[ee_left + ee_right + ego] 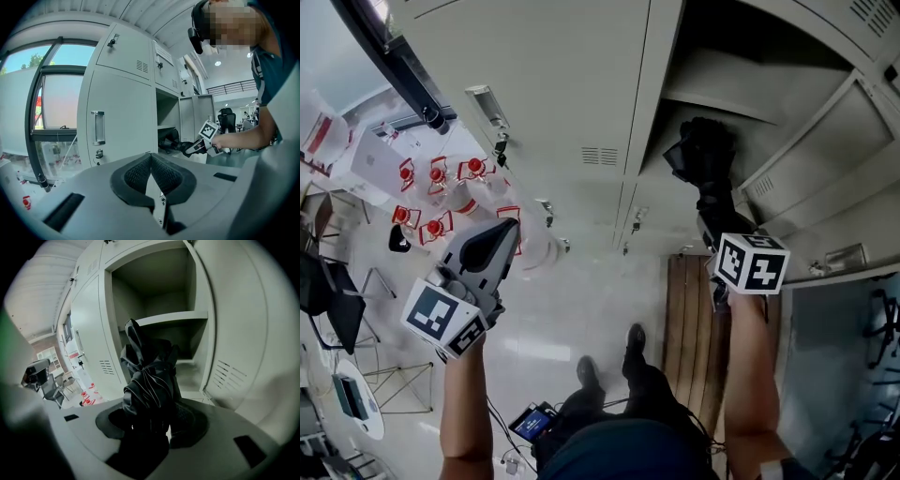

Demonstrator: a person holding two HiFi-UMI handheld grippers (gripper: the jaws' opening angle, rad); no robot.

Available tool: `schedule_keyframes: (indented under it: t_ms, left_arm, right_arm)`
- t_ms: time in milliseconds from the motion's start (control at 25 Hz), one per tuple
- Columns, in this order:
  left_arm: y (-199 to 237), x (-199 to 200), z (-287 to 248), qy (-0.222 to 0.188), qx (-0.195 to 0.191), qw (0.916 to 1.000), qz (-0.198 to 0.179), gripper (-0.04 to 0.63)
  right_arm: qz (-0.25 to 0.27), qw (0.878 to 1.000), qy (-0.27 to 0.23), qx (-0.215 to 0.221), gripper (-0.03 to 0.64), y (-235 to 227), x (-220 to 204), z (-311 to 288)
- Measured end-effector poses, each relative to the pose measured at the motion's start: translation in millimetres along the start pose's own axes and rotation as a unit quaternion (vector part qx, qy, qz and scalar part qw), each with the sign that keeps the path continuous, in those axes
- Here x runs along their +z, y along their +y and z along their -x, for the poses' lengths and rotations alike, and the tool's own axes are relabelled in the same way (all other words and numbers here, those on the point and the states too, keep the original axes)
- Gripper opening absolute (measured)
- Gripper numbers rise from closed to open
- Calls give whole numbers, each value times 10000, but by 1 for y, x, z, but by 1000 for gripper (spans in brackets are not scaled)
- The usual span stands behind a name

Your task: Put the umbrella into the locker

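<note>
Opening: the locker (159, 301) stands open straight ahead of the right hand-held gripper (157, 416), its frame edge to that gripper's left.
Door: the door (243, 333) is swung out to the right of the right hand-held gripper, vent slots facing inward.
Shelf: a shelf (173, 317) crosses the opening ahead of and above the jaws, splitting it into an upper and a lower space.
Open room: bare floor (572, 319) lies between and beneath the two grippers; a wooden board (689, 309) lies beneath the right one.
Closed fronts: shut locker doors (562, 84) fill the wall ahead of the left hand-held gripper (508, 225).
Umbrella: the umbrella (150, 376) is black, folded and strapped, its cloth bunched in creases.
Umbrella, place: it is clamped between the right jaws and points at the lower space; its far end is at the mouth, and how far in it reaches cannot be told.
Right hand-held gripper: its jaws are spread wide around the umbrella's bundle.
Left hand-held gripper: its pads meet at the tips, with nothing between them.
Locker contents: only grey walls and the shelf show.
</note>
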State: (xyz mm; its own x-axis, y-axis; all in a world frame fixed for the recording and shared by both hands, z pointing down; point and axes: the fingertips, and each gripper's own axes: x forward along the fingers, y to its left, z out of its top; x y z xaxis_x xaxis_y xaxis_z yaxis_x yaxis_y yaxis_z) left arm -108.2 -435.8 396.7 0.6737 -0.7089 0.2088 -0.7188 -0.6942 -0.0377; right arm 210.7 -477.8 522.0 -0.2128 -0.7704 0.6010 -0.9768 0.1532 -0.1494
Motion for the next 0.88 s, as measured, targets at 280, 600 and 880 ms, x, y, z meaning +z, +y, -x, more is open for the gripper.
schedule_keyframes:
  t_ms: [280,600,880]
  left_arm:
    - [3,-19,-16,99,34,9999,132,15]
    - [6,-36,-37,185,38,9995,243,15]
    - [10,-43,-43,239,81,9992,319,15]
  right_arm:
    - [134,9995,253,-96,213,-11,-4,-40]
    - [370,9983,363,-270,216,-24,3,-78]
    - [531,9968,483,-341,219,-29,15,-104]
